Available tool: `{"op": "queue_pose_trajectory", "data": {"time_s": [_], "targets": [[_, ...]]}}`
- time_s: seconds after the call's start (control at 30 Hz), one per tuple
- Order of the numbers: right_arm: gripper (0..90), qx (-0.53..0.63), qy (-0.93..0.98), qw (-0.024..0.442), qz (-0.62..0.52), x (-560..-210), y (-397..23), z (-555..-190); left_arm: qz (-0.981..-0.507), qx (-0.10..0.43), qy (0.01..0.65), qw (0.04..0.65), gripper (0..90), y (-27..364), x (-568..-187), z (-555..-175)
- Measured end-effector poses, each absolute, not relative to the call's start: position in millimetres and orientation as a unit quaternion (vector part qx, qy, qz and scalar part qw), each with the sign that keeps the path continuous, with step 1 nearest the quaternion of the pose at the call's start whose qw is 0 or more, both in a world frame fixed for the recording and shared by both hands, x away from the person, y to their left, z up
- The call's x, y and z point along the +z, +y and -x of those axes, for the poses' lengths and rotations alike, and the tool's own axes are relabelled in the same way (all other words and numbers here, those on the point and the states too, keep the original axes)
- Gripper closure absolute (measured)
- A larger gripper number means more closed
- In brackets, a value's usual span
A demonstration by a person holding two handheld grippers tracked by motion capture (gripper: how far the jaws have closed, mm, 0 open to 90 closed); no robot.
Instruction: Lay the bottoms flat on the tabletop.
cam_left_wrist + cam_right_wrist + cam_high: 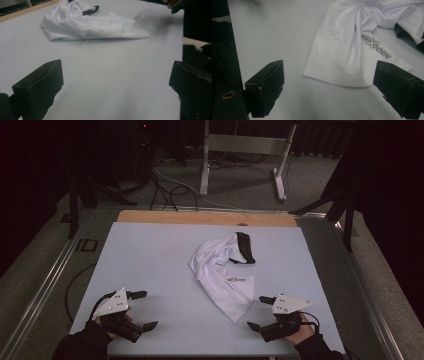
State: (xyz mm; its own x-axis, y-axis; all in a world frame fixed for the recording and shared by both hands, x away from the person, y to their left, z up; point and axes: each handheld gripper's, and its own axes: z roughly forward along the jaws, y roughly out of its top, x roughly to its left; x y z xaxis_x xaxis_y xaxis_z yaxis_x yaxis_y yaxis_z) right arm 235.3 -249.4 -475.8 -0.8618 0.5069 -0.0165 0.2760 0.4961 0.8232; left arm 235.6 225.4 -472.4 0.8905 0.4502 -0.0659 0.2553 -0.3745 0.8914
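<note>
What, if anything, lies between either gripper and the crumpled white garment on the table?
Nothing visible does. Bare table separates the open left gripper from the white garment, and the open right gripper sits just beside the garment's near corner, apart from it.

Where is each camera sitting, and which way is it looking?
High view: above the person's side of the table, looking forward and down; forearms, left gripper and right gripper show.
Left gripper view: rides the left gripper, looking across the table at the white shirt; its two open jaws show.
Right gripper view: rides the right gripper, looking at the shirt's printed end; its open jaws show.
All three share the shirt.
</note>
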Motion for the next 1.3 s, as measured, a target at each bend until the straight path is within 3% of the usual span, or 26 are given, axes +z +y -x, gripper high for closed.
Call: {"op": "queue_pose_trajectory", "data": {"time_s": [0.73, 1.3], "targets": [[10.3, 0.468, 0.832, 0.184, -0.236, -423.2, -234.4, -259.6, -0.82, 0.106, 0.207, 0.522, 0.2, 209.9, -433.6, -252.3], [10.3, 0.476, 0.828, 0.166, -0.245, -433.1, -198.4, -309.5, -0.819, 0.128, 0.238, 0.506, 0.2, 176.3, -442.0, -280.1]]}}
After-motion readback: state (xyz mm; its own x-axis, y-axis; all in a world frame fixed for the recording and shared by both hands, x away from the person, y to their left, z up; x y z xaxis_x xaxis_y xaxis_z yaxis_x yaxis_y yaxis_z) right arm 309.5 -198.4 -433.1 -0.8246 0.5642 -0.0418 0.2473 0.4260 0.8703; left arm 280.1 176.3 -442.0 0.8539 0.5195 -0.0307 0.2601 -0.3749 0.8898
